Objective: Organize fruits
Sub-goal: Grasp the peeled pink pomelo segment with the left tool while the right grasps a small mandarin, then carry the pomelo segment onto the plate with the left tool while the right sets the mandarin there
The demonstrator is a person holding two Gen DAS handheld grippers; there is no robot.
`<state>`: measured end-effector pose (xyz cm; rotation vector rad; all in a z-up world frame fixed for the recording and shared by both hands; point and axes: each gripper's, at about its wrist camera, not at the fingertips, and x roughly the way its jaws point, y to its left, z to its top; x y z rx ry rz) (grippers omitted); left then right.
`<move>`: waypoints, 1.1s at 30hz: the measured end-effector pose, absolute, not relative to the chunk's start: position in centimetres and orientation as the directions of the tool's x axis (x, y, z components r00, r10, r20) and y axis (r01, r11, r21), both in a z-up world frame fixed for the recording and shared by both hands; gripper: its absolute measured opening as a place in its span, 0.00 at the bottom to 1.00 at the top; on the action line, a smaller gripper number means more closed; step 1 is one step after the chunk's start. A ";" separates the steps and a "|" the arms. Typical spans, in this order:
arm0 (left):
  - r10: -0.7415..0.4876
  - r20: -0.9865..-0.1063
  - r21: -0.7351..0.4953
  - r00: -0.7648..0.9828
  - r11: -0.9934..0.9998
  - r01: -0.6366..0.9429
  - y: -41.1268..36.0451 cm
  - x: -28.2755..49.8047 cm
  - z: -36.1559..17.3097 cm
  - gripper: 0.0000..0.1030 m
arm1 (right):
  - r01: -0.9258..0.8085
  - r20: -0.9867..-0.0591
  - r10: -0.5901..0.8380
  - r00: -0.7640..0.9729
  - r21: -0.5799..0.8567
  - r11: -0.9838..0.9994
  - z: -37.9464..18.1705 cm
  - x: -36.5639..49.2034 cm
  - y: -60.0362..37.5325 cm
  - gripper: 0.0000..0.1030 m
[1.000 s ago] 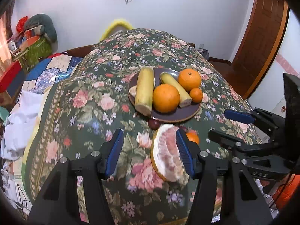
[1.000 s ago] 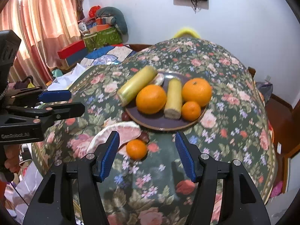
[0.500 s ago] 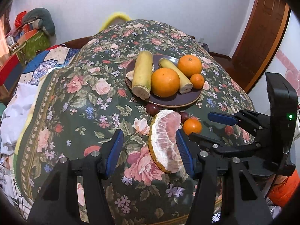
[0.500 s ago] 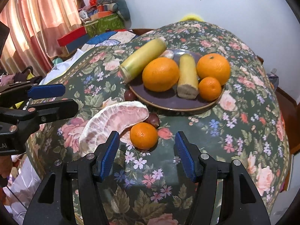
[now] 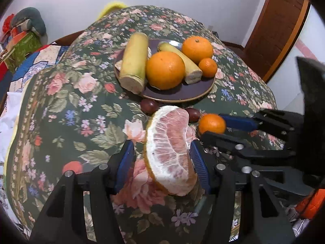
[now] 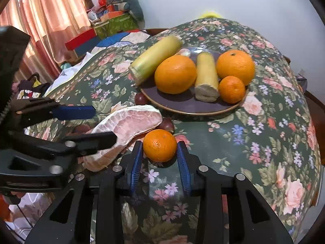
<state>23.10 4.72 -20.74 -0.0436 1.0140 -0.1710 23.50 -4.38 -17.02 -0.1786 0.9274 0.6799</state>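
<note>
A peeled pomelo piece (image 5: 170,146) lies on the floral tablecloth between the fingers of my left gripper (image 5: 162,148). That gripper is open, with a gap at its left pad. Right of the pomelo sits a small tangerine (image 6: 159,145). My right gripper (image 6: 159,148) is closing on it, and both blue pads touch its sides. From the left wrist view the tangerine (image 5: 212,123) shows between the right gripper's fingertips. Behind them a dark plate (image 6: 182,105) holds two big oranges, a small tangerine and two sugarcane pieces.
Dark red round fruits (image 5: 149,105) lie on the cloth between the plate's front rim and the pomelo. The table (image 6: 264,134) drops away at the right. Boxes, fabric and curtains crowd the left; a wooden door (image 5: 276,26) stands at the back right.
Both grippers came down toward the cloth. The left one now straddles the pomelo piece. The right gripper's jaws closed from wide apart onto the small tangerine.
</note>
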 end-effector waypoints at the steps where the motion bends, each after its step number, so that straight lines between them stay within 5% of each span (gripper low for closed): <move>1: -0.167 -0.844 -0.119 0.510 0.985 0.124 4.6 23.3 -21.0 0.56 | -0.606 -0.783 0.458 0.420 0.134 0.784 -16.8 23.5 -4.6 0.30; 17: -0.149 -0.852 -0.100 0.503 0.987 0.123 3.9 24.4 -22.3 0.48 | -0.526 -0.753 0.445 0.484 0.156 0.836 -15.1 25.0 -8.6 0.30; 33: -0.148 -0.761 -0.108 0.631 0.989 0.101 5.0 23.6 -16.5 0.48 | -0.523 -0.713 0.455 0.533 0.145 0.840 -12.9 26.0 -9.2 0.30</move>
